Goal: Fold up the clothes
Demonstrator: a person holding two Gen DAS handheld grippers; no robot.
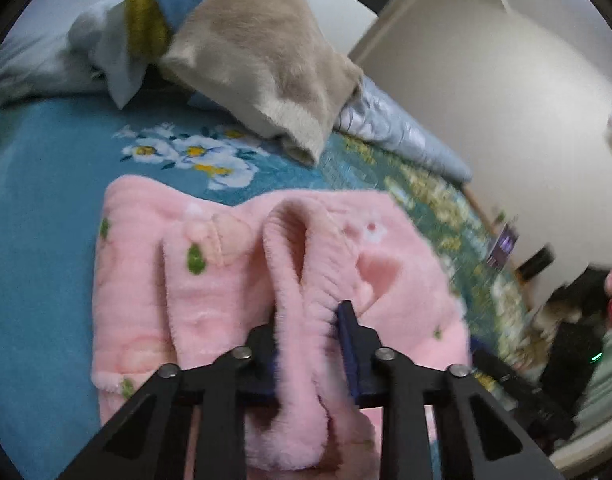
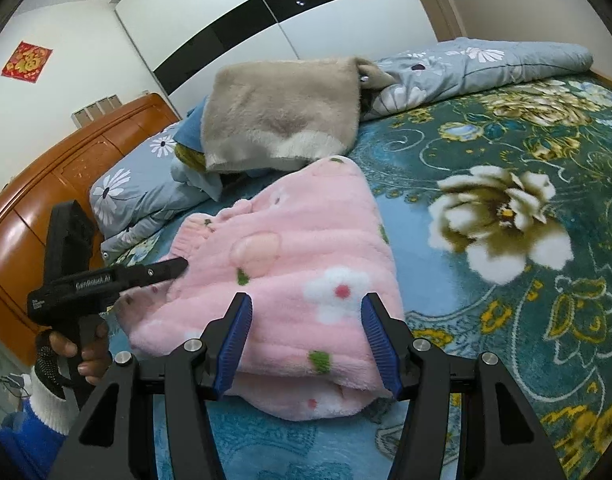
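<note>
Pink fleece garment (image 2: 306,280) on the bed (image 2: 505,320).
My left gripper (image 1: 306,320) fingers pinch its cuff; right gripper (image 2: 306,328) fingers stand wide, empty.

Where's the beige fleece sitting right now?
In the right wrist view the beige fleece lies upper centre, draped over the pillows, just behind the pink garment.

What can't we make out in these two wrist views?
- Left wrist: the left gripper's far pad, buried in the pink garment's cuff.
- Left wrist: items at the right edge, blurred.
- Right wrist: the garment's type and its underside, folded under.
- Right wrist: what lies beneath the beige fleece.
</note>
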